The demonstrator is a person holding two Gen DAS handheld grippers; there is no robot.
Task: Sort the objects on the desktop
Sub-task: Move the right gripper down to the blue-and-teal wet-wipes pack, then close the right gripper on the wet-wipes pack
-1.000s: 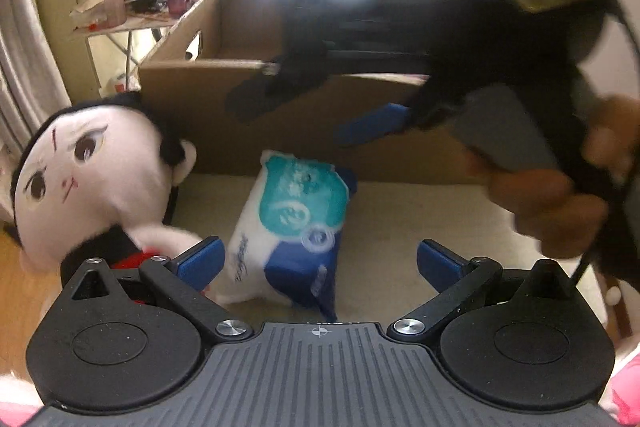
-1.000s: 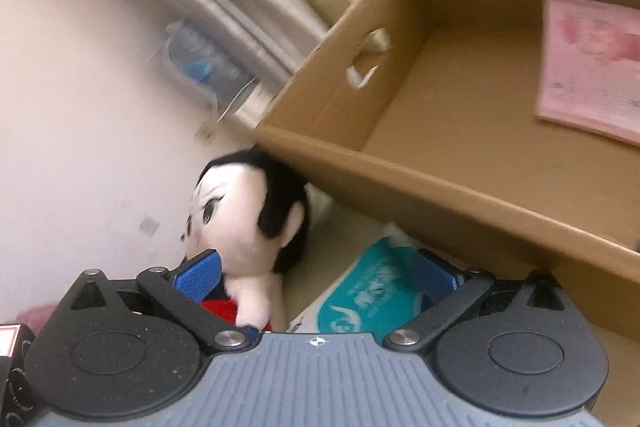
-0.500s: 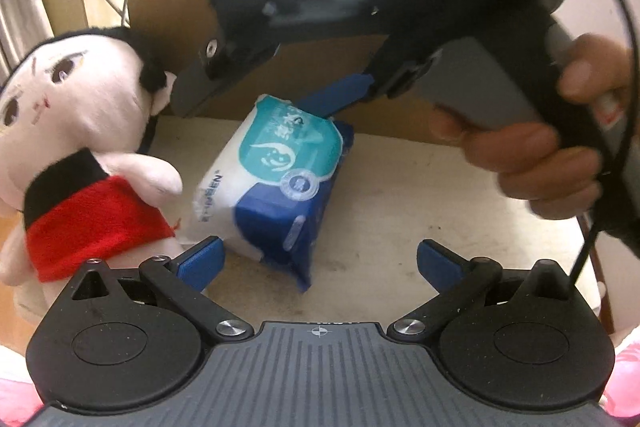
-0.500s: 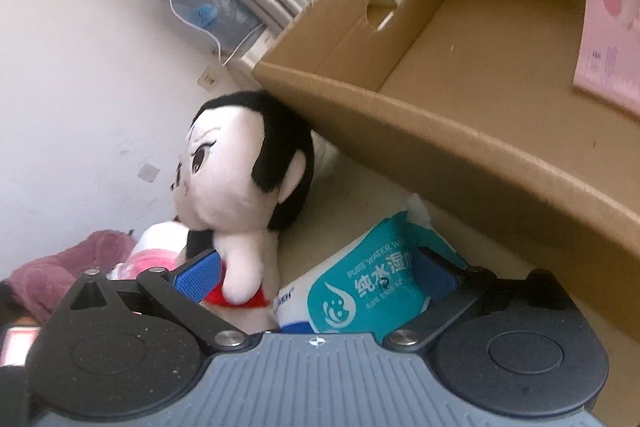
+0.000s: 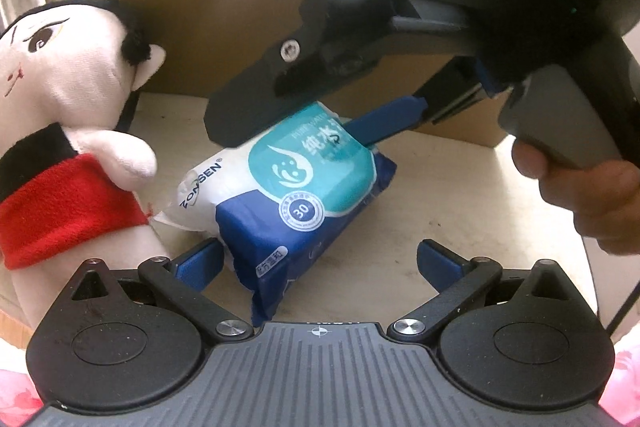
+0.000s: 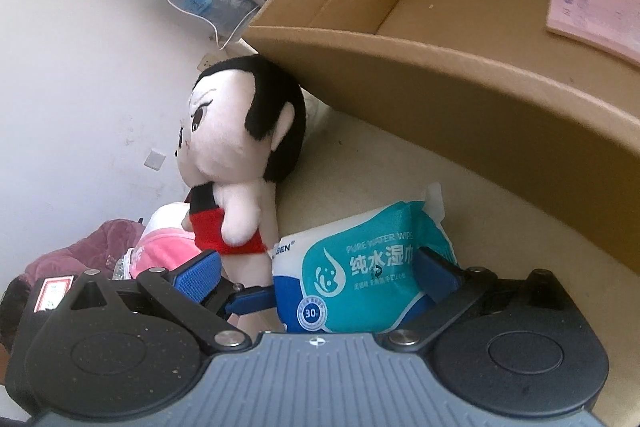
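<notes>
Now | right tool point(image 6: 318, 269) spread, straddling wipes pack point(image 6: 360, 267) | left tool point(image 5: 320, 259) spread, level

1. The wet wipes pack point(image 5: 296, 183) is glossy plastic film, creased at its ends.
2. The plush doll point(image 5: 68, 131) is fuzzy cloth, with a red fleece top.
3. The cardboard box point(image 6: 460, 67) is matt brown corrugated board.
4. The bench point(image 5: 440, 203) has a pale, matt, faintly speckled surface.
5. The left gripper point(image 5: 320, 263) is matt black plastic with ribbed grey housing, shiny metal pivot pins and blue fingers point(image 5: 200, 263).
</notes>
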